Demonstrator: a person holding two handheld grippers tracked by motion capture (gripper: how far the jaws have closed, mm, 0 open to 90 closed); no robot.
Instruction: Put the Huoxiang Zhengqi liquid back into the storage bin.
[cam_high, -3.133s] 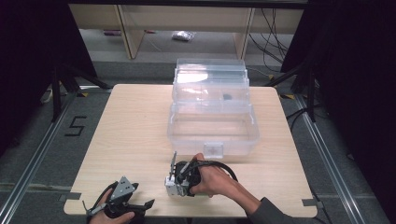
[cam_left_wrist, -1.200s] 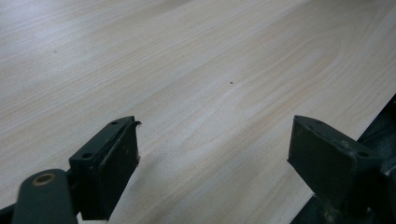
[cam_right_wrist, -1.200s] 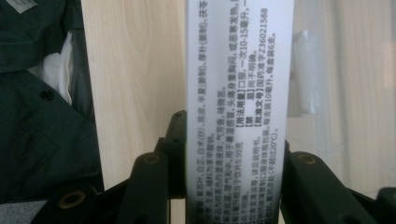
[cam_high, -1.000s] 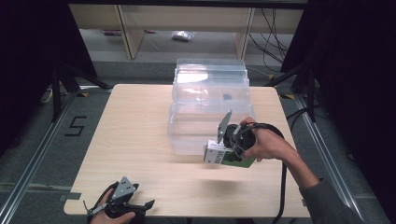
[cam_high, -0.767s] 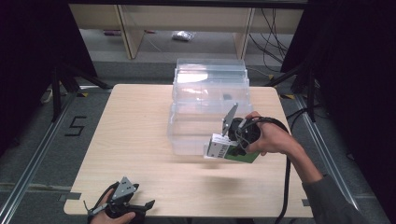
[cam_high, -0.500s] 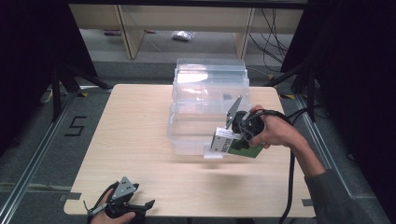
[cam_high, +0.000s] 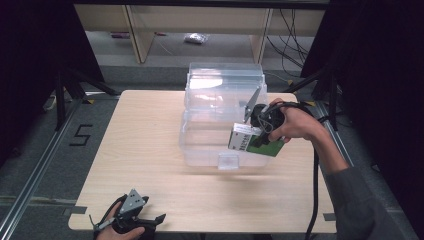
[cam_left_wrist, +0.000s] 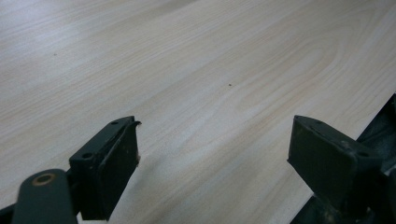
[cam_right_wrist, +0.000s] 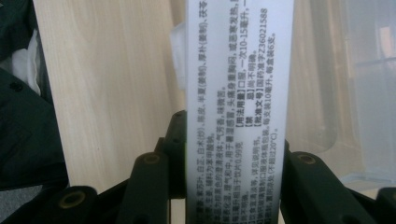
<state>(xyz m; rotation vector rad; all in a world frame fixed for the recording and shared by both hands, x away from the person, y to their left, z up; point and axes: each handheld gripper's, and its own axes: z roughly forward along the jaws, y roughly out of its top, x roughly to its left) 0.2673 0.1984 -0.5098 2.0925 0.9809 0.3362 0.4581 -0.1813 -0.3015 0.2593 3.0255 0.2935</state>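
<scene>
Pale wood-grain surface (cam_high: 150, 130), grey floor, dark curtains around. Right tool (cam_high: 261, 131) clenched on flat green-white carton (cam_high: 250, 142), printed side glossy, just beside clear plastic bin (cam_high: 215, 120). Left tool (cam_left_wrist: 212, 161) released, jaws wide over bare surface.

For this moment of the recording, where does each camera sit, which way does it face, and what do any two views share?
High view: above the person's side, looking forward and down at the table; both hands show.
Left gripper view: on the left gripper, looking low across bare tabletop between open jaws.
Right gripper view: on the right gripper, looking along its jaws at the green-and-white box.
Shared: box and clear bin, high and right views.
</scene>
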